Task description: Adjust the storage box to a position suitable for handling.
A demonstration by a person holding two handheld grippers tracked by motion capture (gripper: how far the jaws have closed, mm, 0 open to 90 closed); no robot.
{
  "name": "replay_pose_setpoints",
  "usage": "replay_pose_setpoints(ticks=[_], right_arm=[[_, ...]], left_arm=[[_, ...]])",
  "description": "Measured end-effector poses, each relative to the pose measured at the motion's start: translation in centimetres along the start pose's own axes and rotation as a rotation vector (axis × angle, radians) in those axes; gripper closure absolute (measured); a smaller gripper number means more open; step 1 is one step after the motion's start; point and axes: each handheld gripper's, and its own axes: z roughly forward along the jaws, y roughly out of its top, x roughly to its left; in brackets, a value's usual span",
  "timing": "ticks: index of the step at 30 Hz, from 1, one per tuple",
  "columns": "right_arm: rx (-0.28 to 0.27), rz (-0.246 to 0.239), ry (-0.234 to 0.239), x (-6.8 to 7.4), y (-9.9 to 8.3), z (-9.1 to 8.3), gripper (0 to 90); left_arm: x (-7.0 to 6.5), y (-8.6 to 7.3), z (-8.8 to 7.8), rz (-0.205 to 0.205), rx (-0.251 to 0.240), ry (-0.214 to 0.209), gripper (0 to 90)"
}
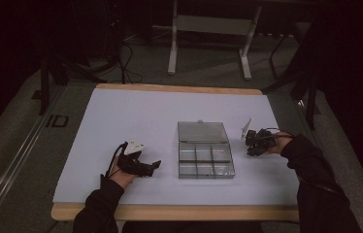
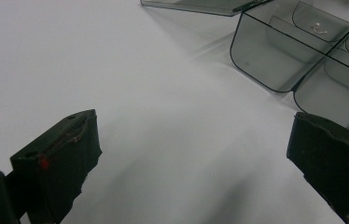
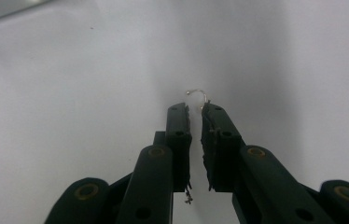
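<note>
White counter (image 1: 121, 116), dark room. Right claw (image 3: 195, 108) nearly closed, pinching a small wire hook (image 3: 198, 93) — probably light, bendy, slippery; best held by the shank. Left claw (image 2: 186, 154) wide open, empty, beside clear compartment box (image 1: 204, 160).

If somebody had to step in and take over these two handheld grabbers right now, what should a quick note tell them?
Left gripper: open, holding nothing, resting on the white table left of the clear compartment box.
Right gripper: nearly shut on a small wire hook at its tips, right of the box.
Box: lid open and laid flat behind it; another hook already sits in one compartment.
Likely left: place the held hook in a compartment, then close the lid.
</note>
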Motion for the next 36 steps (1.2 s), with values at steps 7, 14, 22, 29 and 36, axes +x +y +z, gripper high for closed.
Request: replay_pose_setpoints(ticks=[7, 14, 22, 29, 36], right_arm=[[-0.01, 0.026, 0.02, -0.4, -0.2, 0.7, 80.5], [0.022, 0.03, 0.029, -0.7, 0.0, 1.4, 80.5], [0.041, 0.039, 0.037, -1.0, 0.3, 1.5, 81.3], [0.058, 0.024, 0.037, -0.8, 0.6, 1.5, 85.2], [0.064, 0.023, 0.036, -0.7, 0.7, 1.5, 86.1]], left_arm=[[0.0, 0.0, 0.0, 0.002, 0.003, 0.0, 3.2], [0.0, 0.0, 0.0, 0.003, 0.003, -0.002, 3.2], [0.0, 0.0, 0.0, 0.004, 0.003, -0.002, 3.2], [0.0, 0.0, 0.0, 0.004, 0.004, -0.004, 3.2], [0.0, 0.0, 0.0, 0.002, 0.003, -0.004, 3.2]])
